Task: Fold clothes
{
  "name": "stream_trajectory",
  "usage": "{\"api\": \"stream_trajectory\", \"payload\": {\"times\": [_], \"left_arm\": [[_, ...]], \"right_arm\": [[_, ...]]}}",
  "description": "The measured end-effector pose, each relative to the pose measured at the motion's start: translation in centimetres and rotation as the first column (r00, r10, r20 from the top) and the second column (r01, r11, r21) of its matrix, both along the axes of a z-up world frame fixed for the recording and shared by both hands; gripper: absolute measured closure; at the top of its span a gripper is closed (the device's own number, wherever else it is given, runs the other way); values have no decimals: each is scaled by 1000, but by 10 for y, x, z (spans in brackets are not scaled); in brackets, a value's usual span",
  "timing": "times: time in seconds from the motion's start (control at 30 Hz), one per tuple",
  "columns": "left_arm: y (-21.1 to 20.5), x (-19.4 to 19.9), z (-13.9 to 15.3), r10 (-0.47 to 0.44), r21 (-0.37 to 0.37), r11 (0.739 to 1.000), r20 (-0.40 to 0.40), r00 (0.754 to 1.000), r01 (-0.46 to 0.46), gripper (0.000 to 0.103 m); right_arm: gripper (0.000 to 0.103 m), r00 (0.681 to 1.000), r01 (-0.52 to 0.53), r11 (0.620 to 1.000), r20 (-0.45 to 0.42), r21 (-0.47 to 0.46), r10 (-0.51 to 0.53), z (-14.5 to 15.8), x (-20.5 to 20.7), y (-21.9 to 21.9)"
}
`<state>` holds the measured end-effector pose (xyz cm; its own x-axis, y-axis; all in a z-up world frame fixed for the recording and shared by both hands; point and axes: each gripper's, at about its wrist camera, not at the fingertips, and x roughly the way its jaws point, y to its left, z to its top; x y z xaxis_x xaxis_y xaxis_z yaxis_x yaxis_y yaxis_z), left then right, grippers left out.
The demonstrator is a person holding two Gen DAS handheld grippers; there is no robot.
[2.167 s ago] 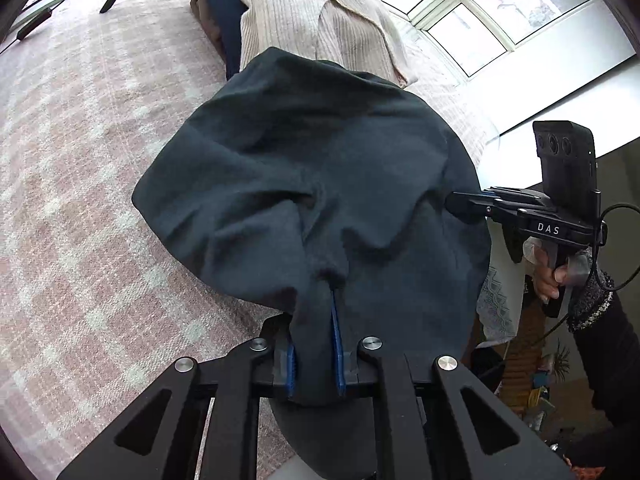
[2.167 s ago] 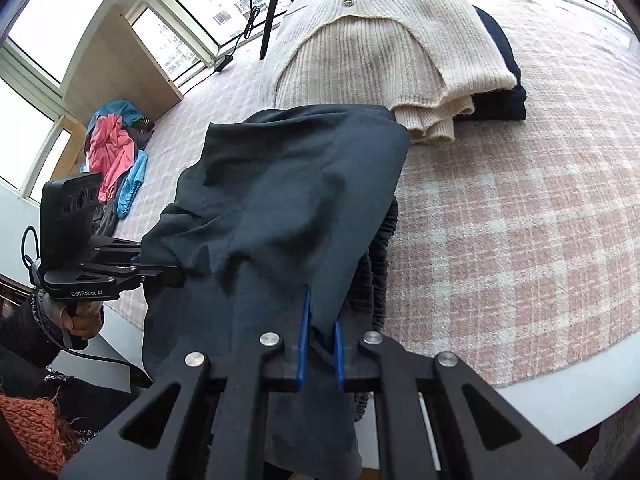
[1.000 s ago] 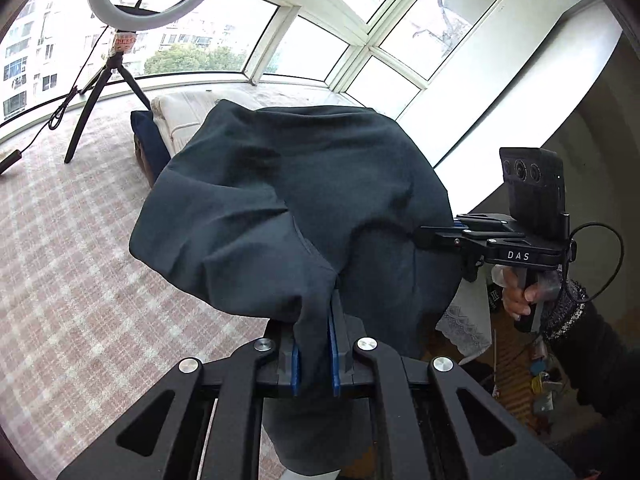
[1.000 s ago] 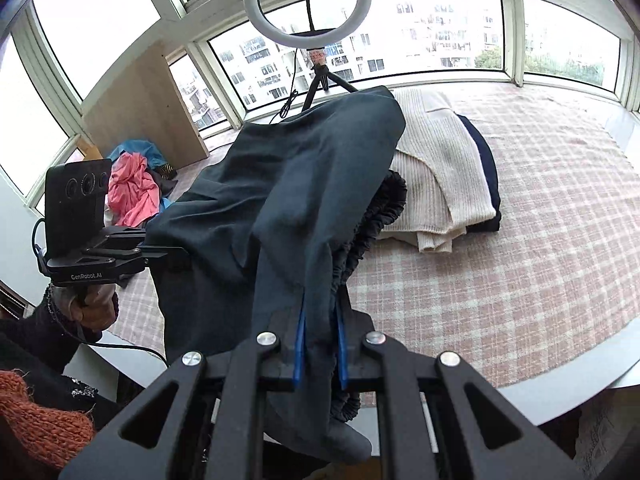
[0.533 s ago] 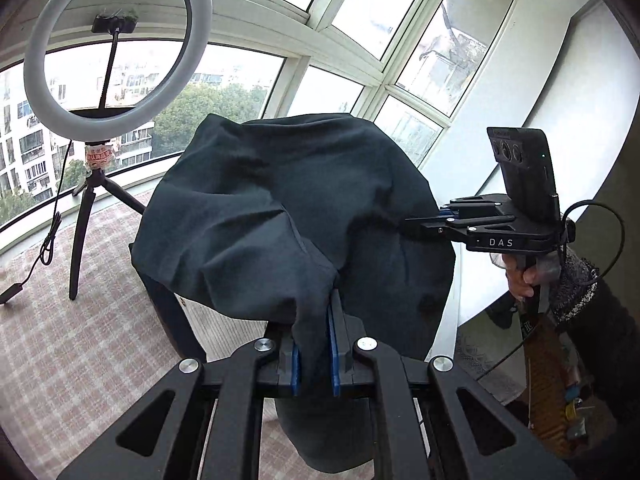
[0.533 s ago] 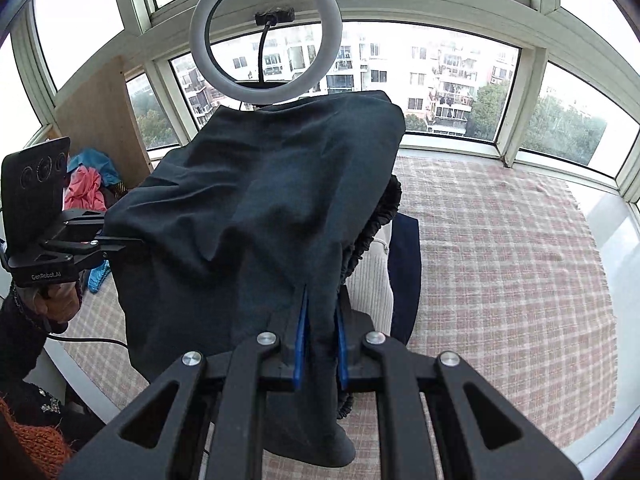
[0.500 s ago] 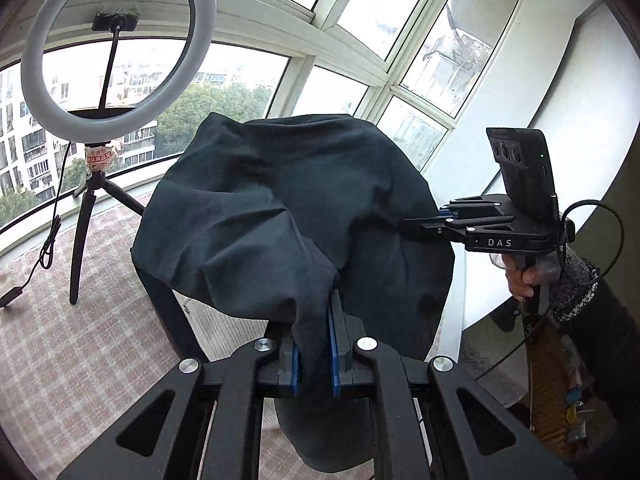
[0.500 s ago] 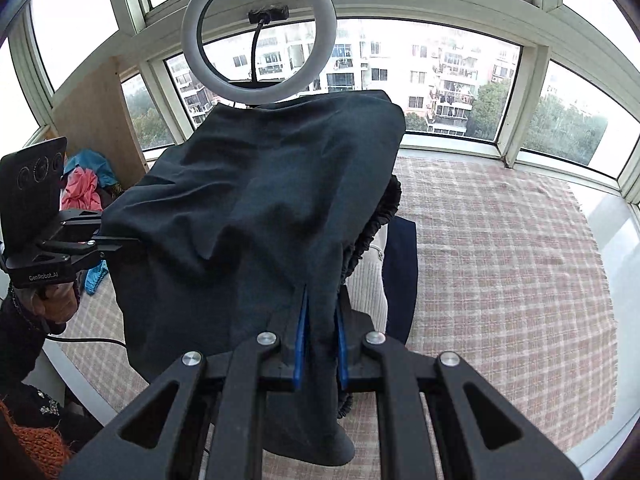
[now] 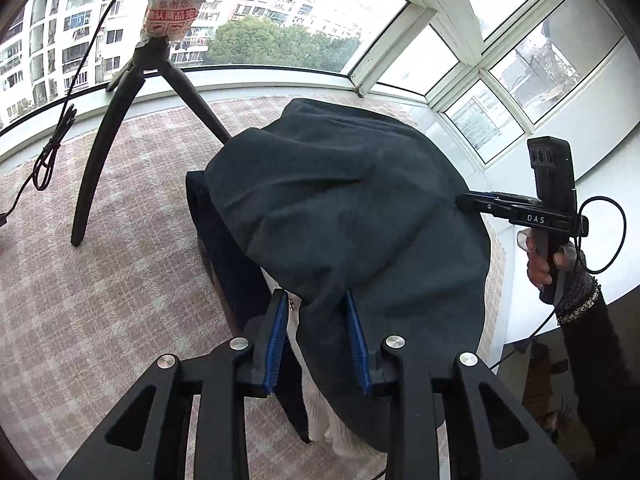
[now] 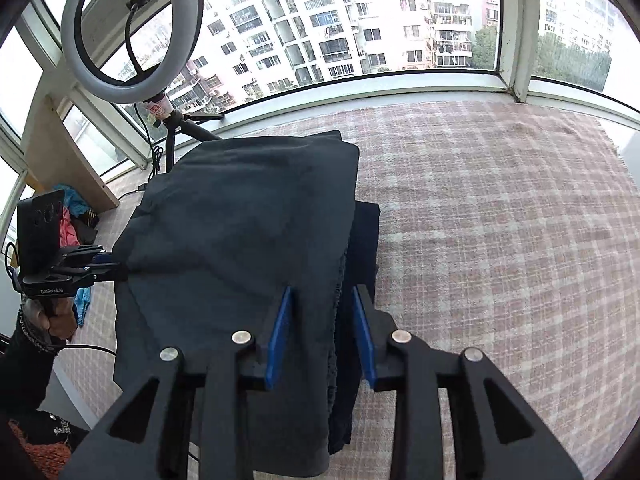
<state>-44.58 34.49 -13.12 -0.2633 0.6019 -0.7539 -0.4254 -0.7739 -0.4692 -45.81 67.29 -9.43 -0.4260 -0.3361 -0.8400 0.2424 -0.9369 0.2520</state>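
A folded dark grey garment (image 9: 340, 200) (image 10: 240, 232) lies draped over a stack of folded clothes on the bed. Under it show a navy piece (image 9: 224, 248) (image 10: 366, 248) and a cream sweater (image 9: 316, 412). My left gripper (image 9: 314, 300) is at the garment's near edge. Its jaws are opening, and a fold of the cloth sits loosely between the blue pads. My right gripper (image 10: 322, 292) is at the opposite edge. Its jaws are opening too, with cloth between them and not clamped. Each gripper also shows in the other's view: the right gripper (image 9: 472, 202) and the left gripper (image 10: 116, 268).
A pink plaid bedcover (image 9: 100, 300) (image 10: 500, 220) spreads around the stack. A ring light (image 10: 132, 32) on a black tripod (image 9: 132, 128) stands just behind the stack, with a cable (image 9: 48, 156) beside it. Coloured clothes (image 10: 70, 224) lie by a wooden board (image 10: 60, 152). Windows ring the bed.
Both grippers carried the hanging garment forward and down onto the stack. Their jaws, clamped on the cloth before, now stand apart.
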Motion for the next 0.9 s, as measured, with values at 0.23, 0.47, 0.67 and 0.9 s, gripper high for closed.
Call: {"api": "stream_trajectory", "payload": {"times": [0.23,0.47,0.67,0.9], "left_arm": [[12,-56,36,7,15,1000,-173,985,-4,77],[29,-111,-38,34,-221,974,-83,996,-51,76],[12,-30,39,-29,-109,994,-233,972,3,81],[68,60,13,-245,-84,968,-133,960,235,73]], "right_arm": [[72,977,-59,995,-201,78,74,40,15,-35],[72,989,-67,978,-116,197,91,-20,-27,-55],[72,973,-41,995,-222,88,59,34,39,-34],[66,989,-68,975,-111,211,93,-17,87,-55]]}}
